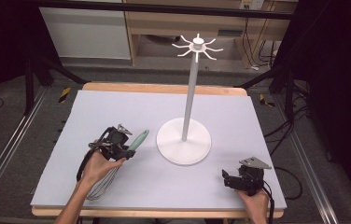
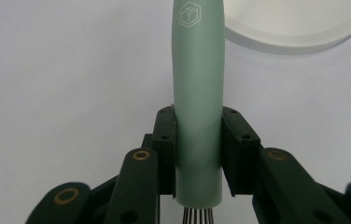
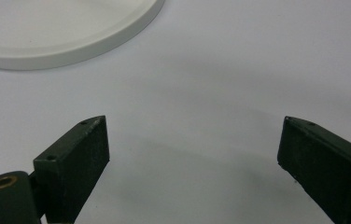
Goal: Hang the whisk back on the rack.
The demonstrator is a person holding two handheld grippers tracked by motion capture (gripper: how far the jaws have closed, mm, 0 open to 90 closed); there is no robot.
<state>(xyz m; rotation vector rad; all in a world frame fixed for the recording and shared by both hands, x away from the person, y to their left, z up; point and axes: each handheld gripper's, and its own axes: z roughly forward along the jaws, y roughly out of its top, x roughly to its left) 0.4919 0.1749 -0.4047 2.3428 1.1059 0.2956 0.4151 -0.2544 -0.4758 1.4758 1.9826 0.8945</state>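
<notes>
Forearms are extended from the near edge of the pale grey table [image 1: 117, 112]. The left gripper [image 1: 126, 151] is clamped on the mint-green handle of a wire whisk [image 2: 198, 116], left of the white round-based hook stand [image 1: 183, 140]. Its wires are largely hidden, seemingly resting on the table. The right gripper [image 3: 192, 154] is spread wide, holding nothing.
</notes>
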